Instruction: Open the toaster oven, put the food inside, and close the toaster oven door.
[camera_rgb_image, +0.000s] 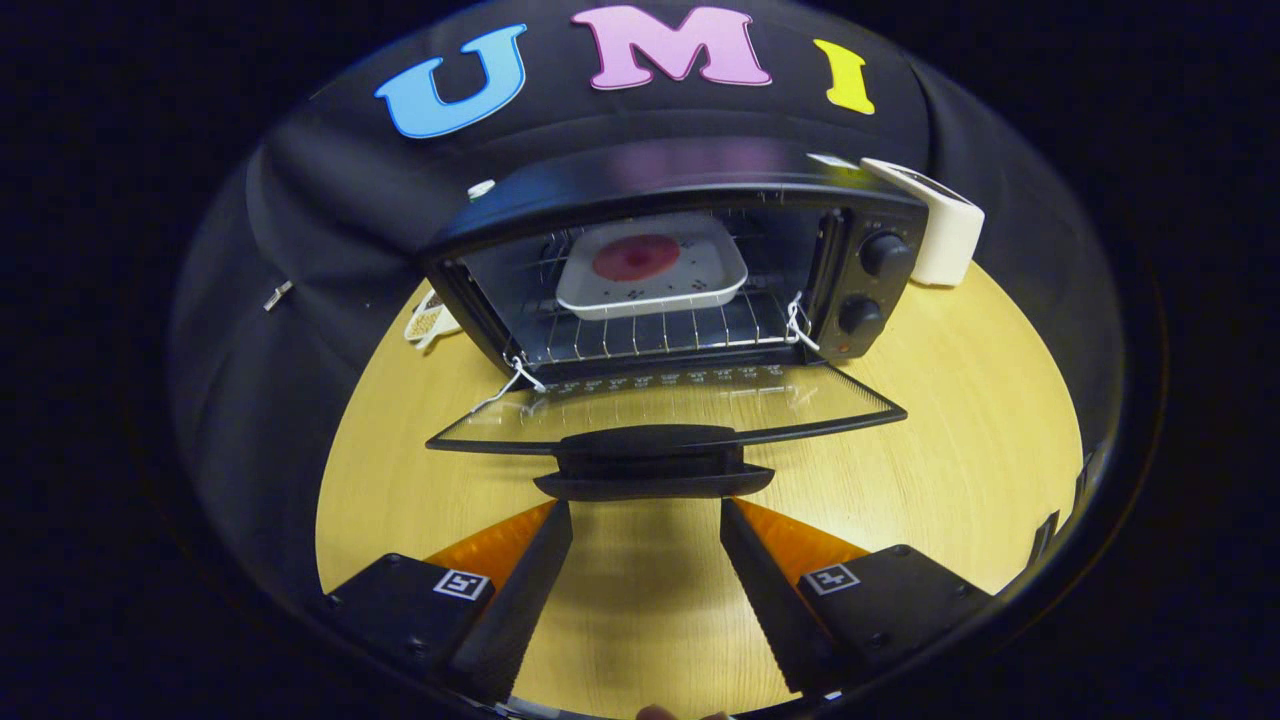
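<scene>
Oven (860, 205): set on the table (980, 420) — door (665, 410) dropped flat.
Food (636, 258): seen on a tray (652, 268), on the rack inside.
Gripper (645, 520): fingers parted wide, nothing held — door handle (652, 462) just ahead.

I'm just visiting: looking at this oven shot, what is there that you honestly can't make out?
- What the reddish food on the white tray is: too small.
- The markings around the toaster oven's two knobs: too small.
- The white device behind it: partly hidden by the oven.
- The small object at its other side: mostly hidden.
- The gripper, open just short of the door handle: its body is cut off.
</scene>
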